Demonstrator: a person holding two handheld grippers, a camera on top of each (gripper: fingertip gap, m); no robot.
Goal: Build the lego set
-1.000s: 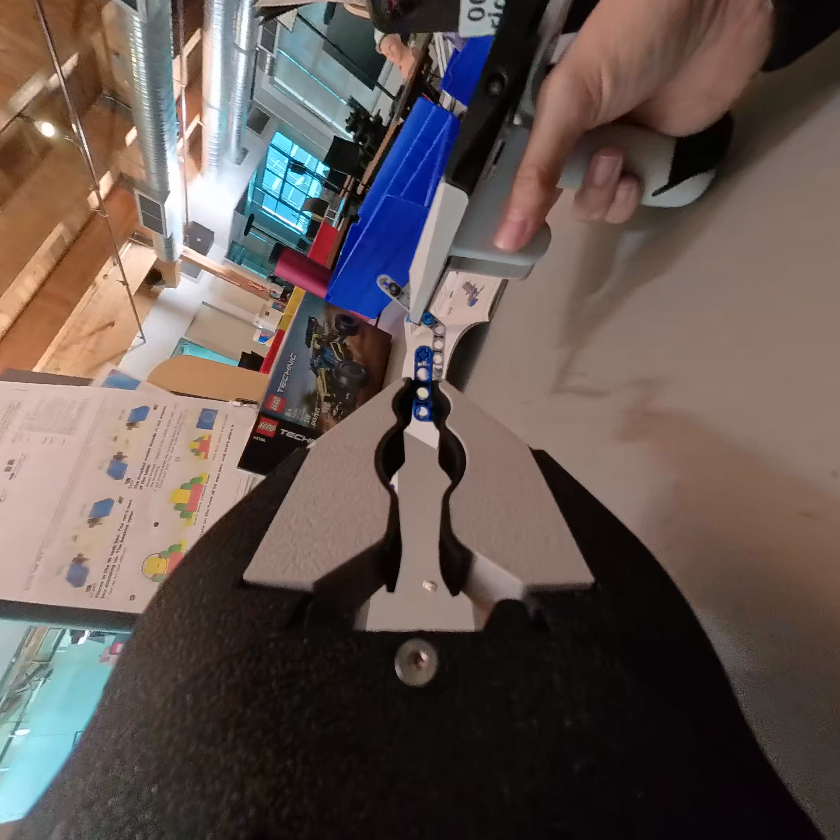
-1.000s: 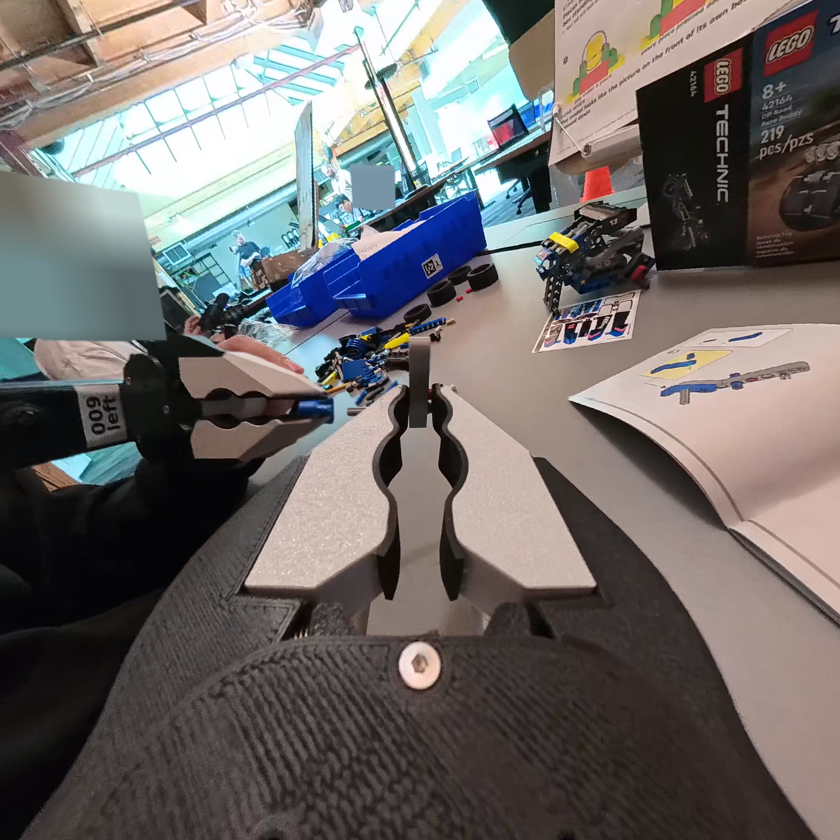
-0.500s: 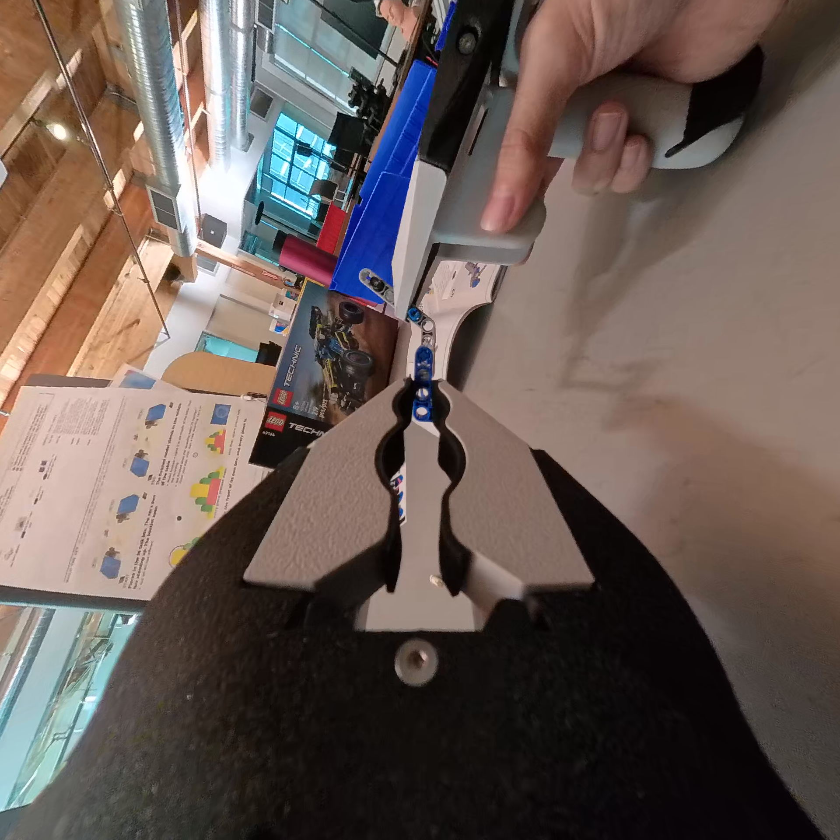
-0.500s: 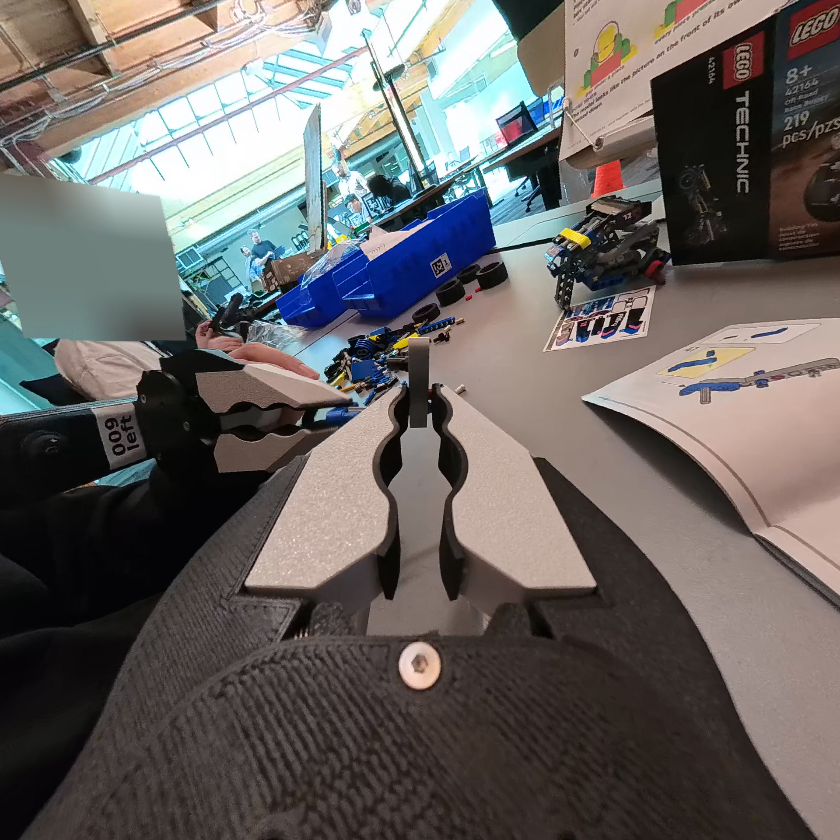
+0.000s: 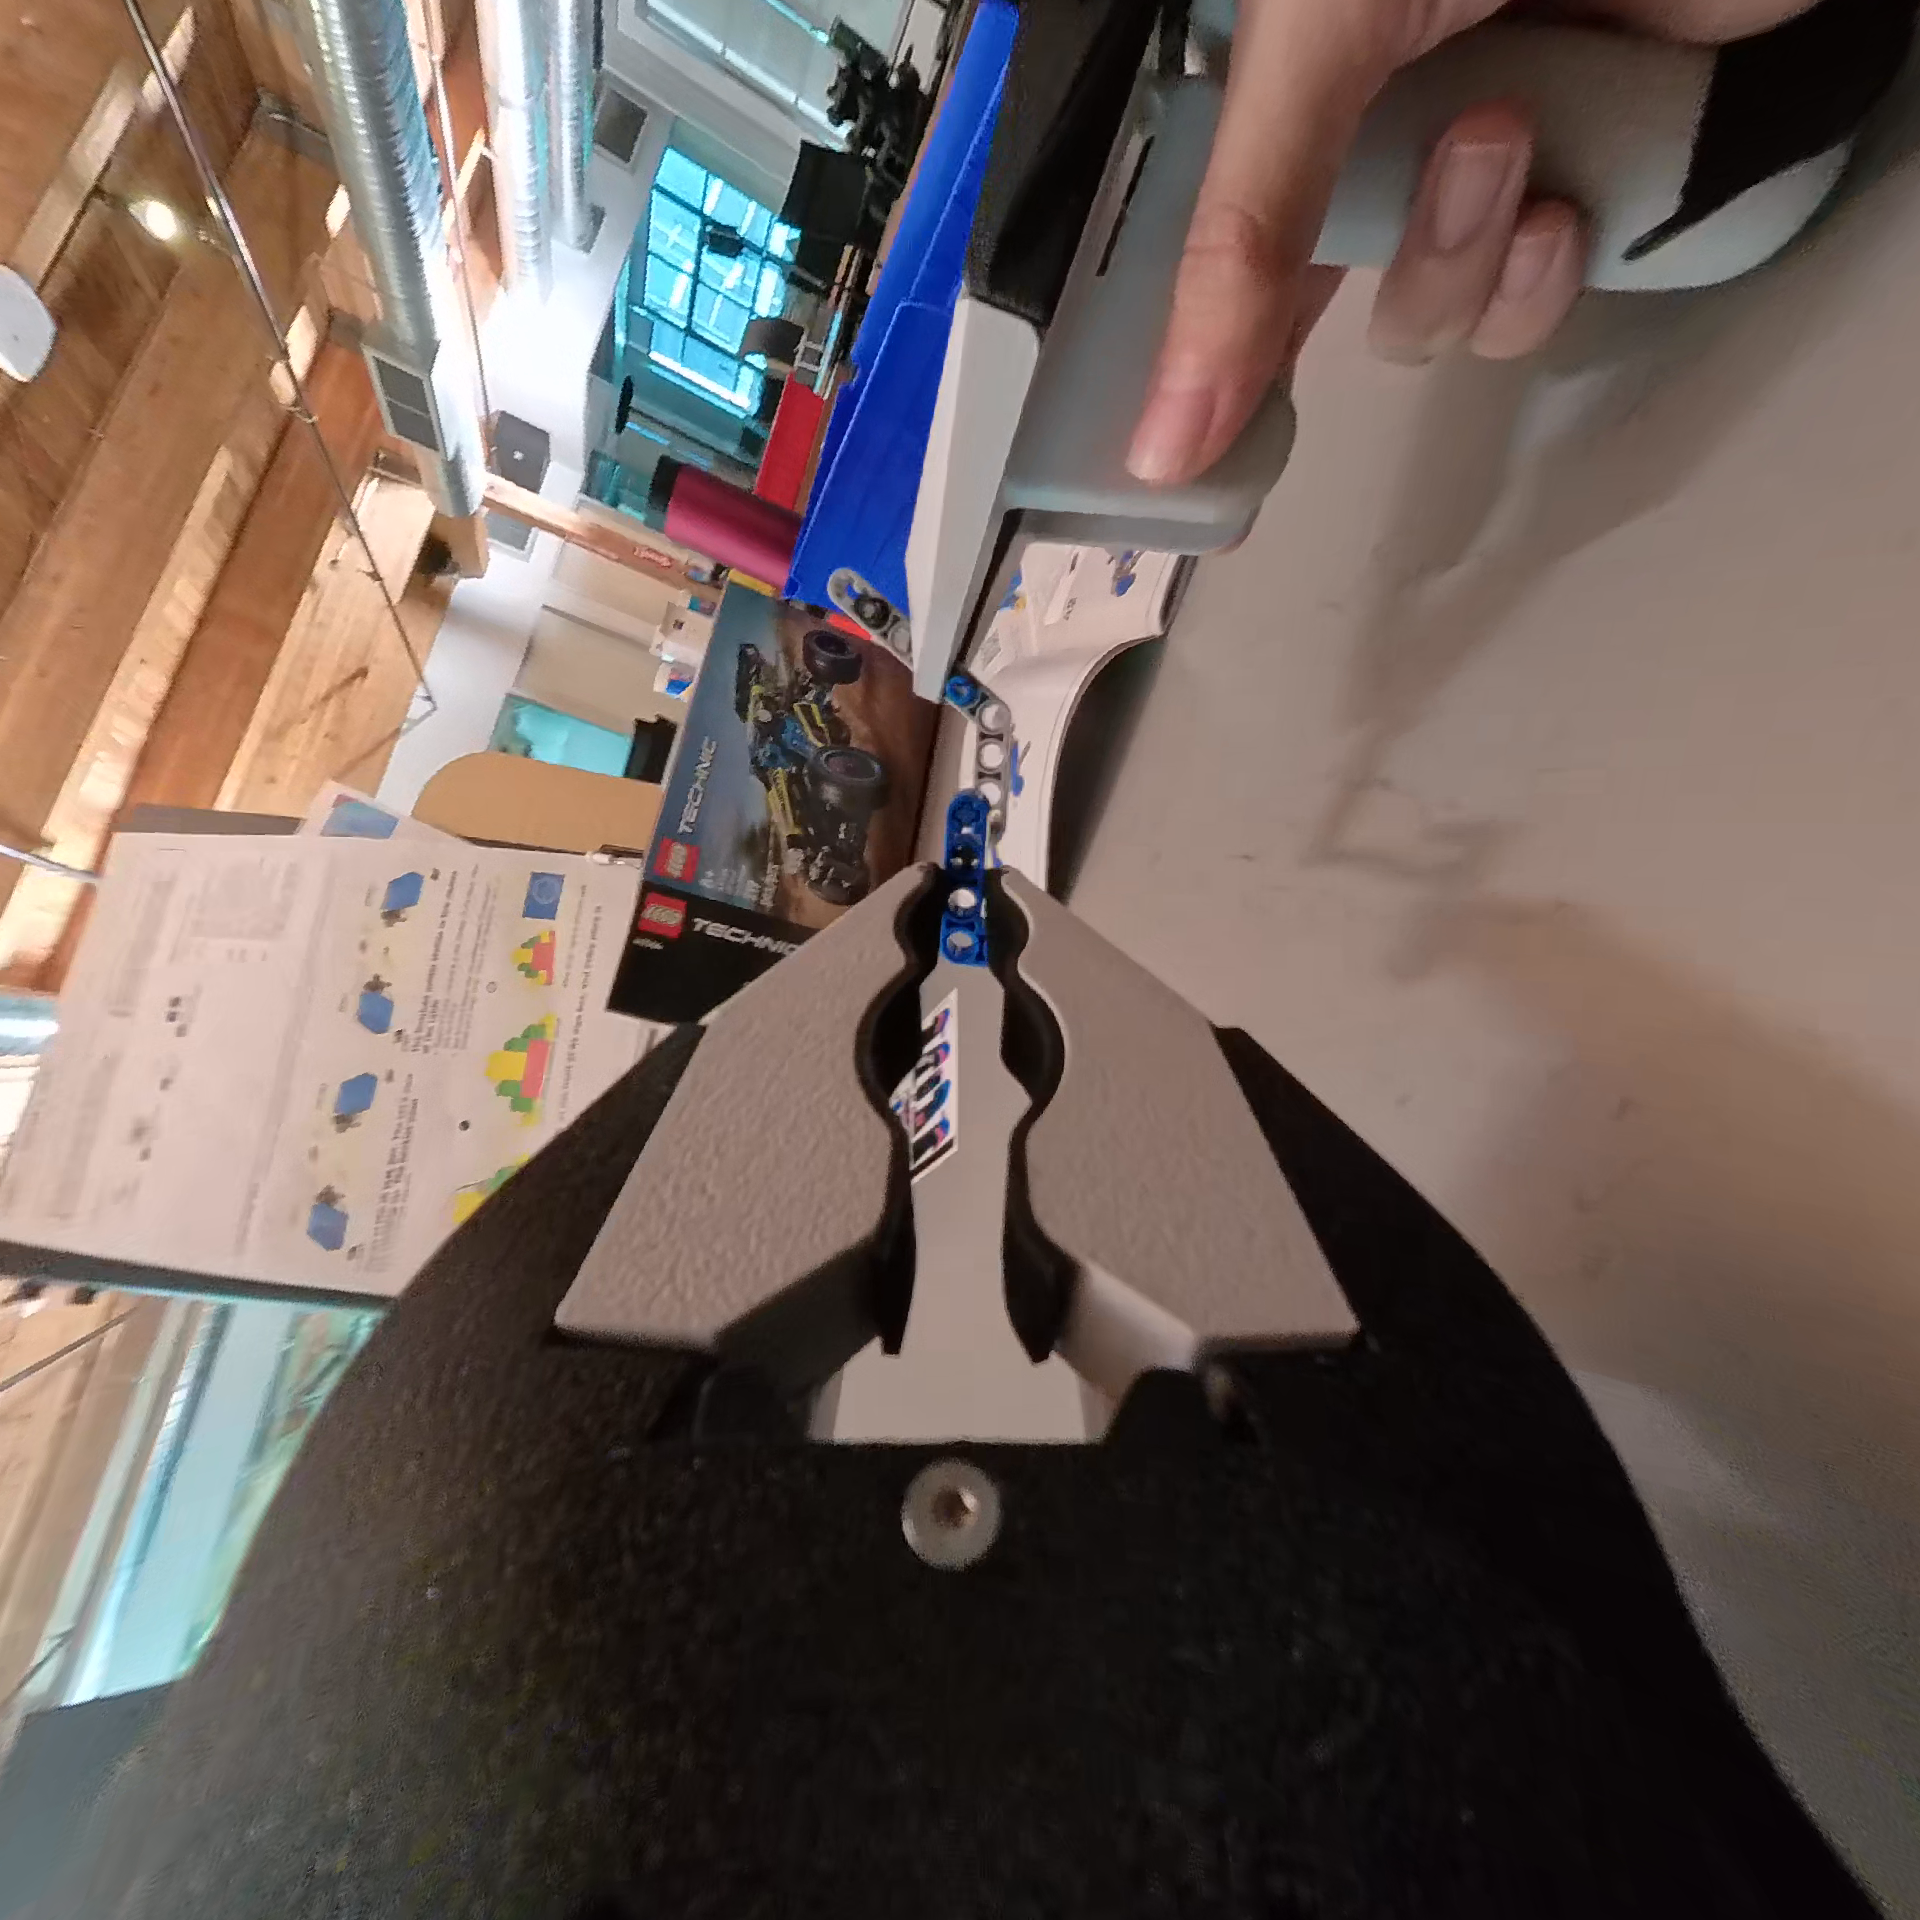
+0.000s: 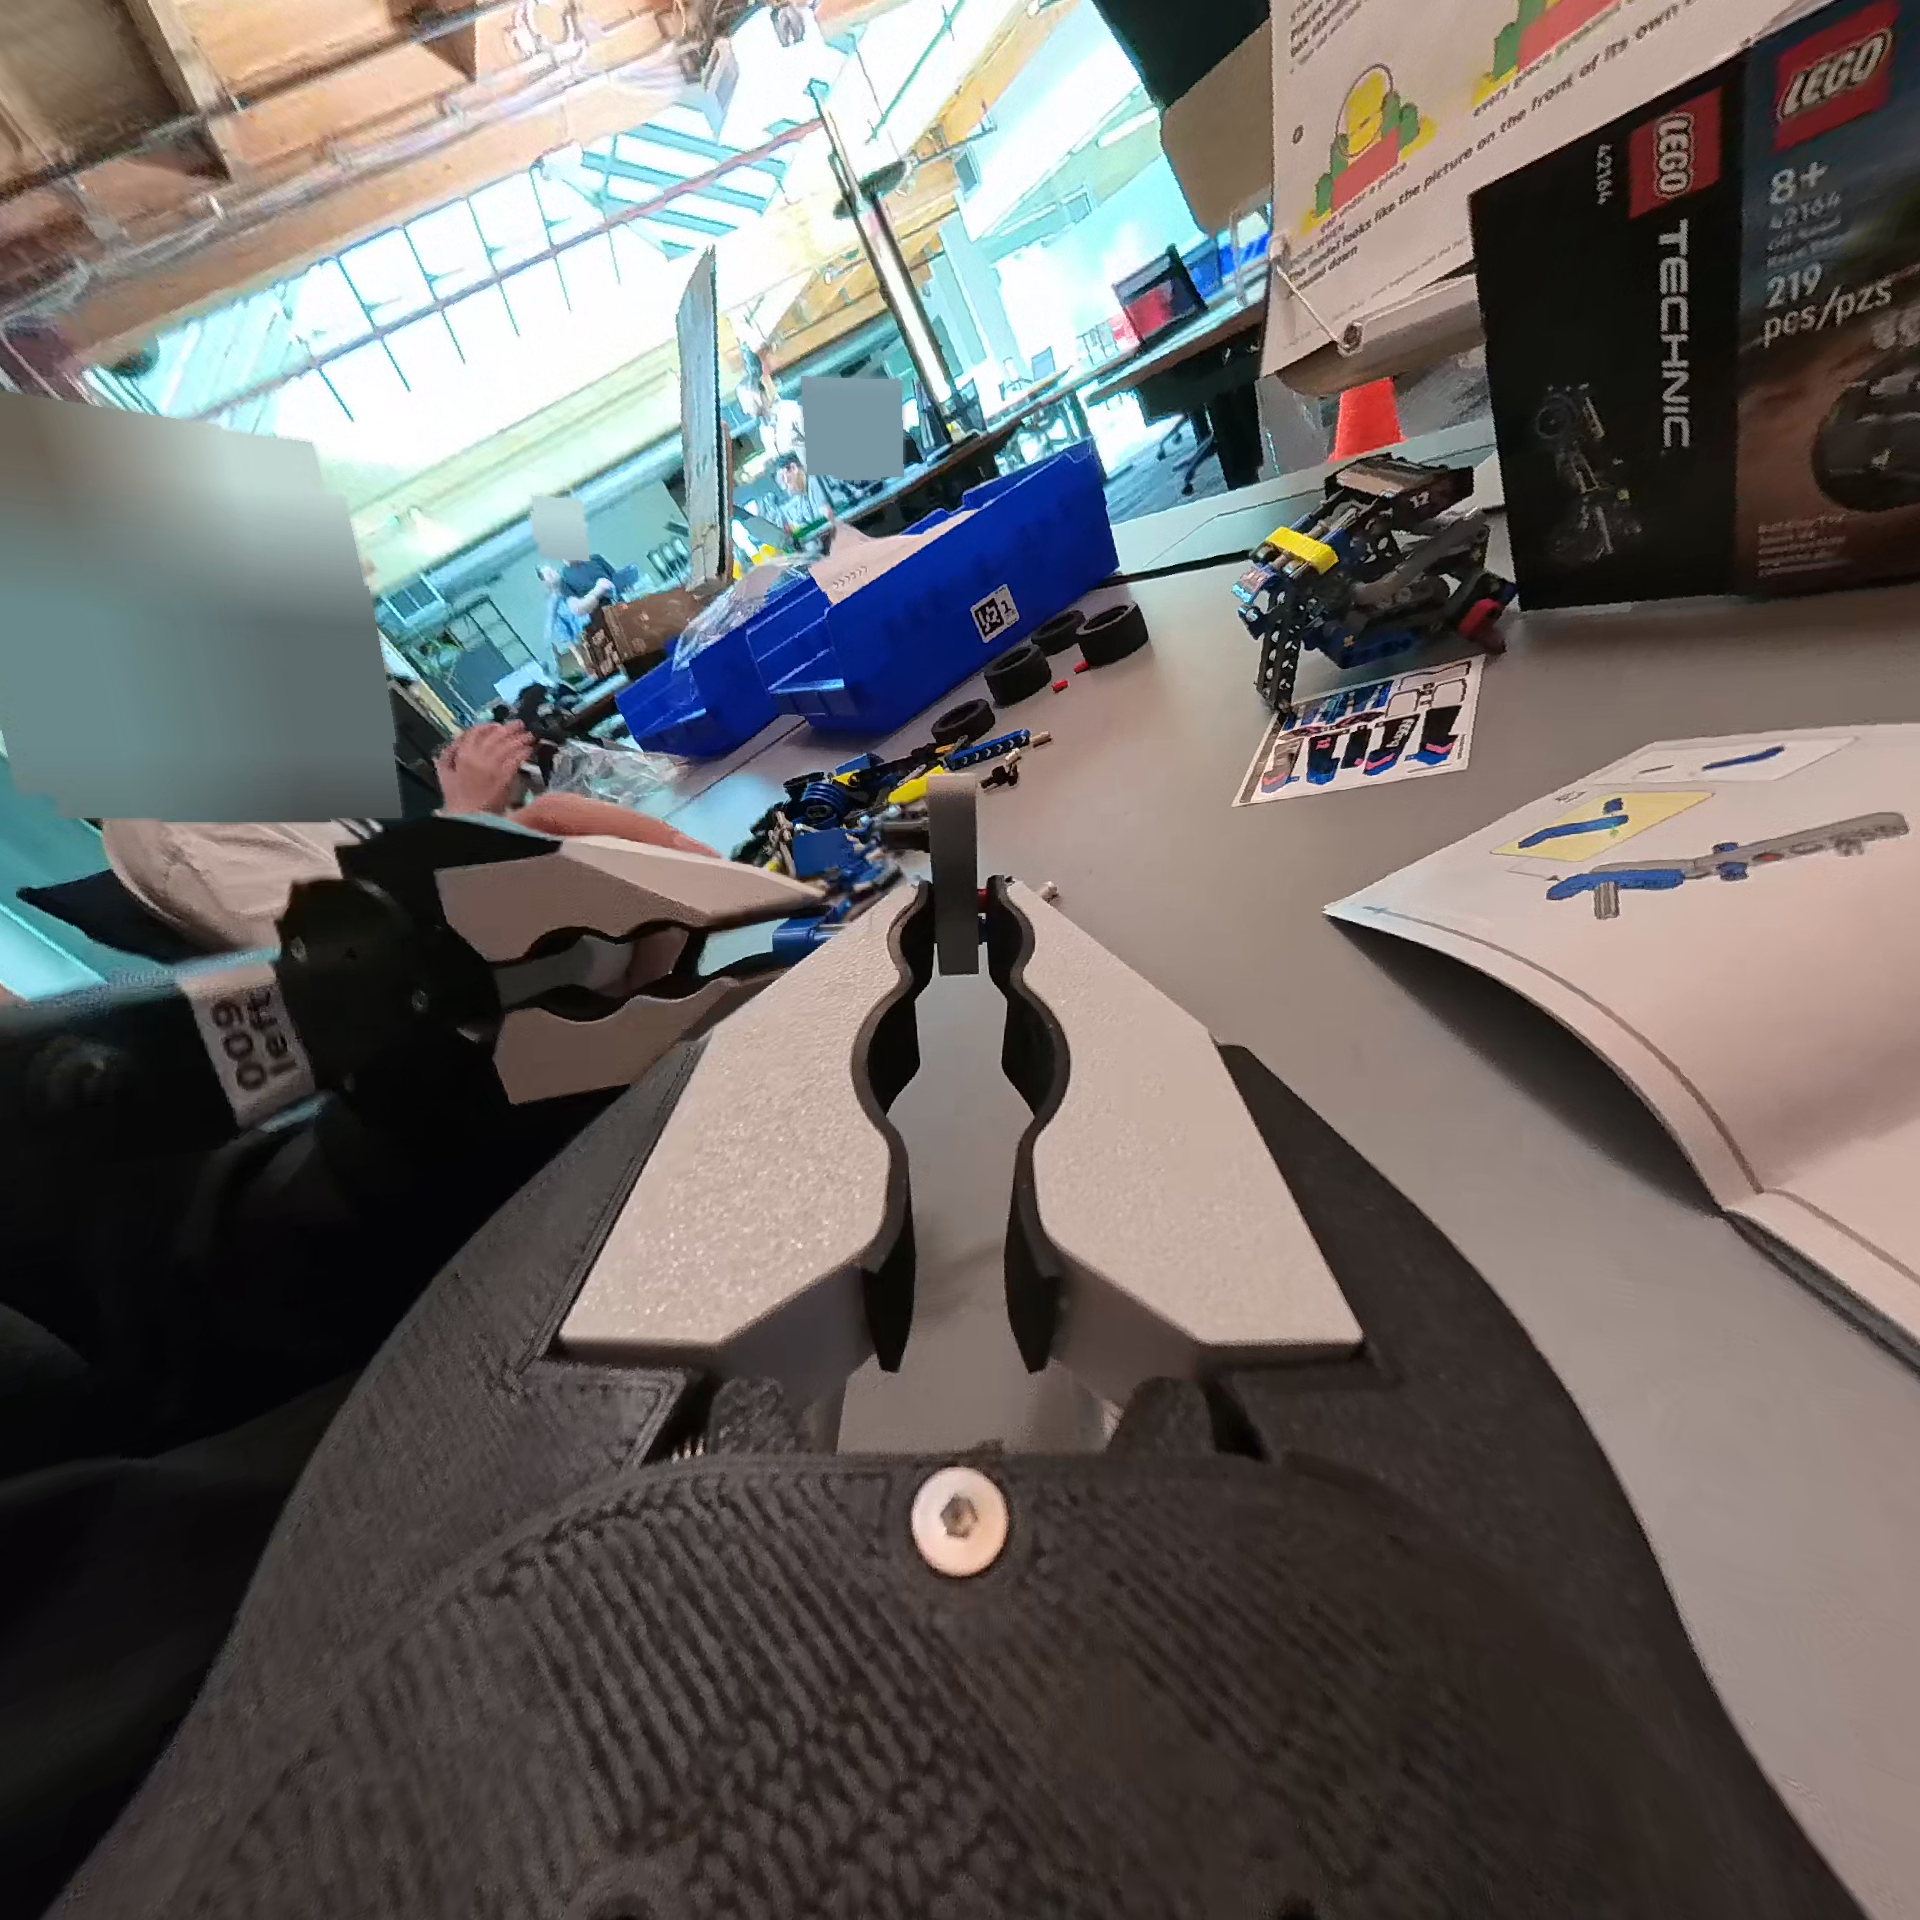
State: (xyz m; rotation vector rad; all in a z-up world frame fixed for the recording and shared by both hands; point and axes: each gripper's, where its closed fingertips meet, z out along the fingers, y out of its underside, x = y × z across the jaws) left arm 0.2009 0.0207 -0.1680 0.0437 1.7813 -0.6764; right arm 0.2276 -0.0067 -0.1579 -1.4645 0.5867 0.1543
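left tongs (image 5: 964, 902) pinch blue liftarm (image 5: 962, 883) by its end | right tongs (image 6: 958, 906) clamp grey liftarm (image 6: 954, 883), just beyond blue one | risk: holes misalign, thin grip lets beam pivot or drop onto worktop (image 6: 1195, 935)

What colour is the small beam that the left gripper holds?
The beam is blue, with round holes along it; the left wrist view shows it best.
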